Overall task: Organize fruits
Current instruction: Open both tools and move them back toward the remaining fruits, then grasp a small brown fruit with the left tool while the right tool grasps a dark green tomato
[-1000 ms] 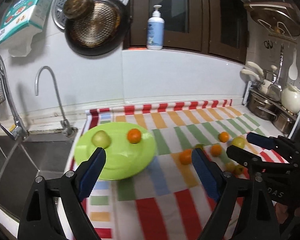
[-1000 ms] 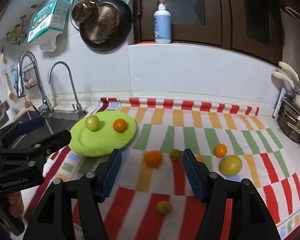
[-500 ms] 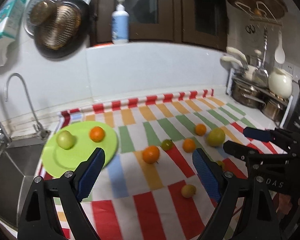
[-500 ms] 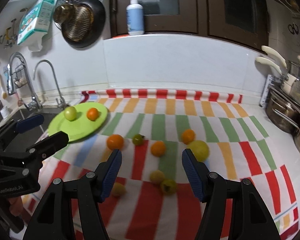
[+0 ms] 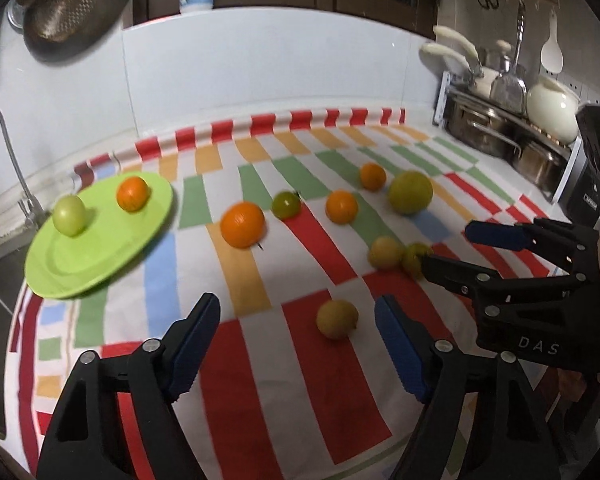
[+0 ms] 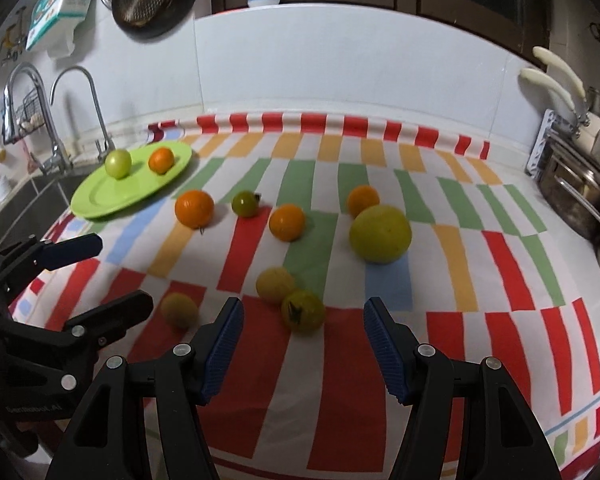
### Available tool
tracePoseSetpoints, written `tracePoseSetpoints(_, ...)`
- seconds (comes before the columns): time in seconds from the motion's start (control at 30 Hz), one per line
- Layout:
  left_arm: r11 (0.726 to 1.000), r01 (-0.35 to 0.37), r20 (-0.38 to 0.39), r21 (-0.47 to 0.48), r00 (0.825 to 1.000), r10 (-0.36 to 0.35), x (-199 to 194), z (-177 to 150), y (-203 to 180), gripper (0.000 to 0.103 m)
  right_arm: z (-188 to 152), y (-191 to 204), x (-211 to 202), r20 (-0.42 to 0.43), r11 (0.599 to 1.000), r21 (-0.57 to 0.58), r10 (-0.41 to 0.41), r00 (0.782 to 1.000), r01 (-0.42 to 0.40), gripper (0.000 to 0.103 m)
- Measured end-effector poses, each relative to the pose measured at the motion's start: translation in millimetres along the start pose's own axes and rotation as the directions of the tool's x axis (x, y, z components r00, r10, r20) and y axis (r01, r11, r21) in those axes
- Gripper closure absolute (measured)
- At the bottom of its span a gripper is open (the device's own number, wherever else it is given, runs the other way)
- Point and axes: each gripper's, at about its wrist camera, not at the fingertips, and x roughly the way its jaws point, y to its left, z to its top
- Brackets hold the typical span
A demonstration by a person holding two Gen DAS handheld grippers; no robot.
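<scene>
- left gripper: jaws closing, nothing gripped; small yellow fruit sits on the cloth in the gap, nearer the right-hand pad, not touched.
- right gripper: jaws part open, holding nothing; yellow-green stemmed fruit lies just beyond the tips, roughly centred between them, touching a pale yellow fruit behind it.
- in the right wrist view, the left gripper's lower finger ends just beside the small yellow fruit.
- further out on the striped cloth: big orange, dark green tomato, two smaller oranges, large yellow-green fruit.
- green plate at far left by the sink, well apart from both grippers; holds a green fruit and an orange one.
</scene>
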Motion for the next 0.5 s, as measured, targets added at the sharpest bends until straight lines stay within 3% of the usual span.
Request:
tracePoseSetpoints(0.17,1.0,0.012,-0.042,0.021,0.999,-0.012,13.1,-6.2,-10.0,0.033,-4.6,-0.6,11.4,-0.025,1.0,-0.008,0.018,1.0,-0.018,0.045)
tracePoseSetpoints(0.33,0.999,0.038,-0.085,0.011,0.996,-0.037,24.6,-5.6,-12.5,0.053,-6.6,-2.5,22.3,-0.051,0.999,-0.007,0.044,0.998,-0.044,0.052)
tracePoseSetpoints(0.5,0.999,0.054,-0.104,0.0,0.993,-0.053,32.1,-2.2,-13.9,0.065,-3.7,-4.9,27.8,-0.055,0.999,0.004,0.048,0.997,-0.048,0.056)
